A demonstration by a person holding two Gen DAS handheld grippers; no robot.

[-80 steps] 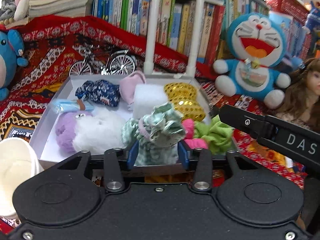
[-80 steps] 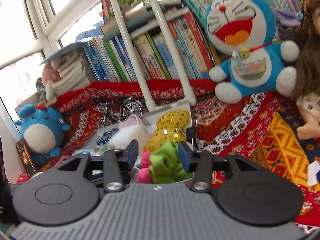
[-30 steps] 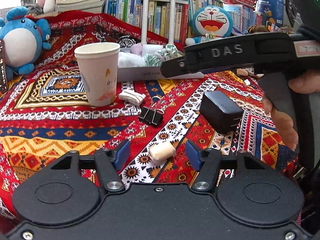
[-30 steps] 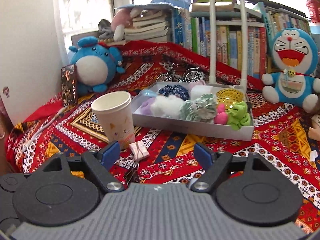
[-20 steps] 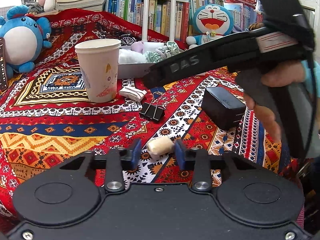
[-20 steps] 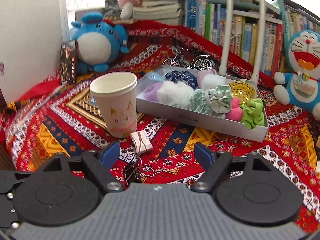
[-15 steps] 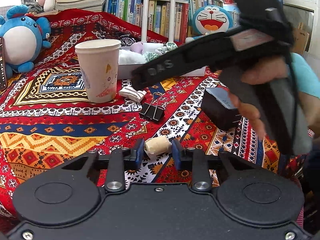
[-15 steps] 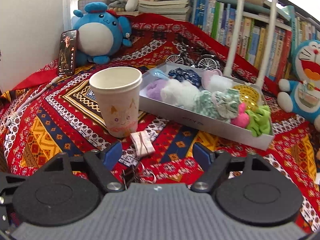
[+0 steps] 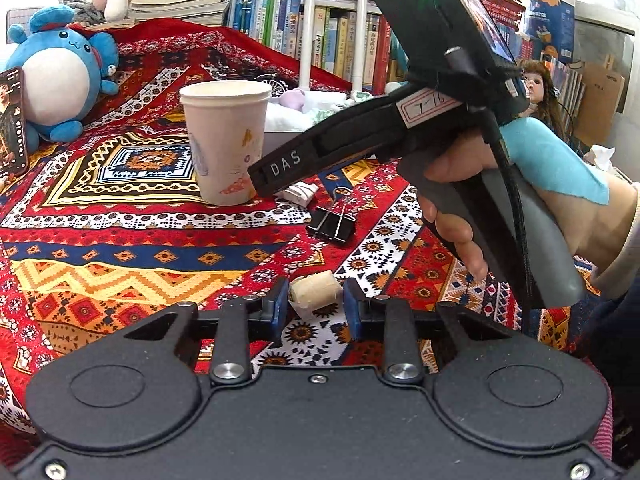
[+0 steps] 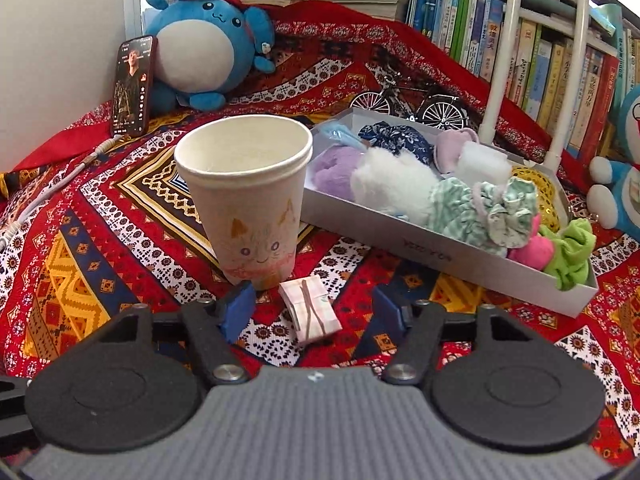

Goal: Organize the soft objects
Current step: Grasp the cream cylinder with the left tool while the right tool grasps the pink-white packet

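Cream foam roll lies on the red patterned cloth, clamped between left gripper pads. Right gripper, jaws just closing but apart, straddles a folded pink-checked cloth bundle beside the paper cup.

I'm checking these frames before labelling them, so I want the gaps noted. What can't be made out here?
- Left wrist view: the shallow grey cardboard tray is mostly hidden behind the white paper cup and the right gripper's black arm.
- Left wrist view: whether the left gripper pads press the small cream roll is unclear.
- Right wrist view: the blue cat plush is cut off by the right edge.
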